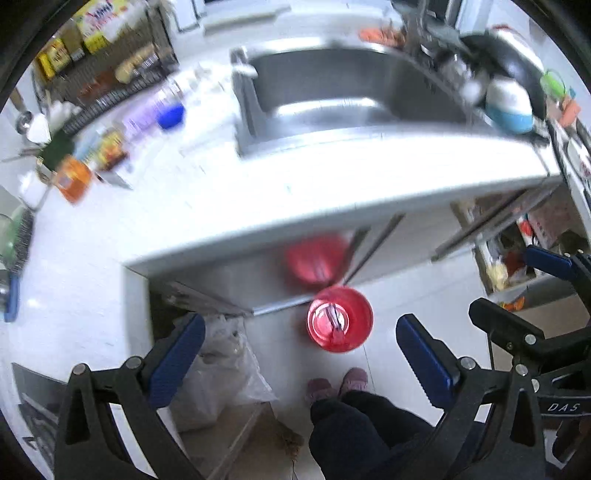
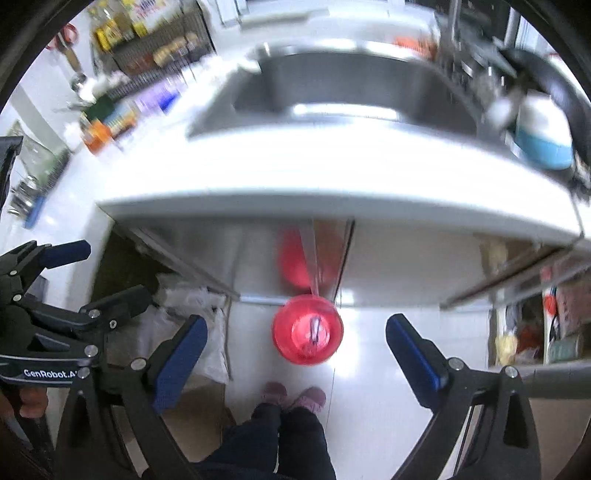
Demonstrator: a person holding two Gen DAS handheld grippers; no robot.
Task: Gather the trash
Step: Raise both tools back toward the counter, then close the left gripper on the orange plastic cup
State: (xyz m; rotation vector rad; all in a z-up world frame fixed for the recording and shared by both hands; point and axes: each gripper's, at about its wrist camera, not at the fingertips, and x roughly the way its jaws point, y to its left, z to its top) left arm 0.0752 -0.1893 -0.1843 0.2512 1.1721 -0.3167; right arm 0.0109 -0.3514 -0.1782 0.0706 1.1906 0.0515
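Both the left tool (image 1: 301,345) and the right tool (image 2: 295,341) hang wide apart and hold nothing, high over the round red plastic trash bin (image 1: 340,319) on the white floor below the white surface (image 1: 332,199), and only the right view shows red scissors (image 2: 68,31).

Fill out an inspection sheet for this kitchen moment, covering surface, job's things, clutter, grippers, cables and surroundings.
Surface: white countertop with steel sink; white tiled floor below.
Job's things: round red plastic bin on the floor by the cabinet front; clear plastic bag beside it.
Clutter: bottles and jars left of the sink; blue-and-white pot on the right.
Grippers: left gripper open, empty; right gripper open, empty.
Cables: nothing seen.
Surroundings: person's pink slippers; open cupboard shelves.
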